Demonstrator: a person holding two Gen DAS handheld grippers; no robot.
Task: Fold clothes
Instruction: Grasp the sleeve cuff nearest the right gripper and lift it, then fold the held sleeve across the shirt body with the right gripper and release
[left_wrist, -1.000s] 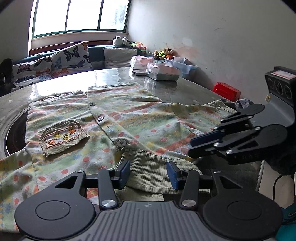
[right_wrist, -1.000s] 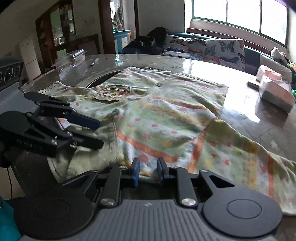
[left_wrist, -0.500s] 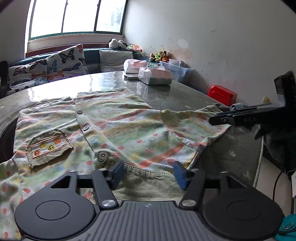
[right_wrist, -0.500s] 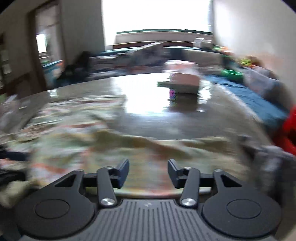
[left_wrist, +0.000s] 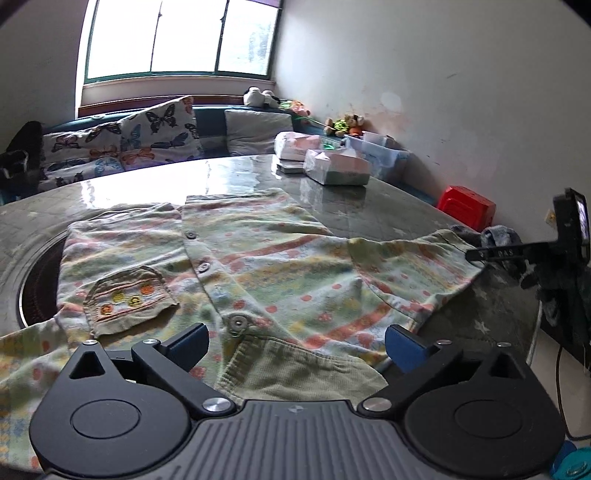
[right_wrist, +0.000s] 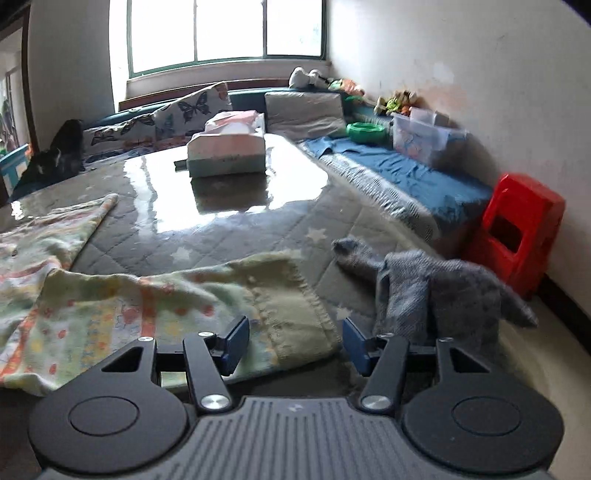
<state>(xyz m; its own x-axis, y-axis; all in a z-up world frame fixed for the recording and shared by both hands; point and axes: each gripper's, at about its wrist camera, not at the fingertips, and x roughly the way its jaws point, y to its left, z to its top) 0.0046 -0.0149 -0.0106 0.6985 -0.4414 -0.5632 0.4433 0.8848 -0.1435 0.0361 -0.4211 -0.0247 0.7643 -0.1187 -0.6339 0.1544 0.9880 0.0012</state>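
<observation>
Left gripper (left_wrist: 295, 345) spread wide, jaws just opened, ribbed collar (left_wrist: 295, 373) lying loose between, ungripped. Right gripper (right_wrist: 294, 341) also just opened, poised over sleeve cuff (right_wrist: 295, 317), pads not pressing. Patterned shirt (left_wrist: 266, 266) spread flat on round table (left_wrist: 369, 210). Grey garment (right_wrist: 436, 291) just beside cuff.

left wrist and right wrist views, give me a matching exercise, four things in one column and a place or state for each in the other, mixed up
Things:
1. shirt
2. grey garment
3. tissue box
4. red stool

Places or states:
A. on the floor by the wall
B. bunched at the table's right edge
C. spread flat, buttoned, pocket showing
D. on the glossy far part of the table

Pairs: 1-C, 2-B, 3-D, 4-A
</observation>
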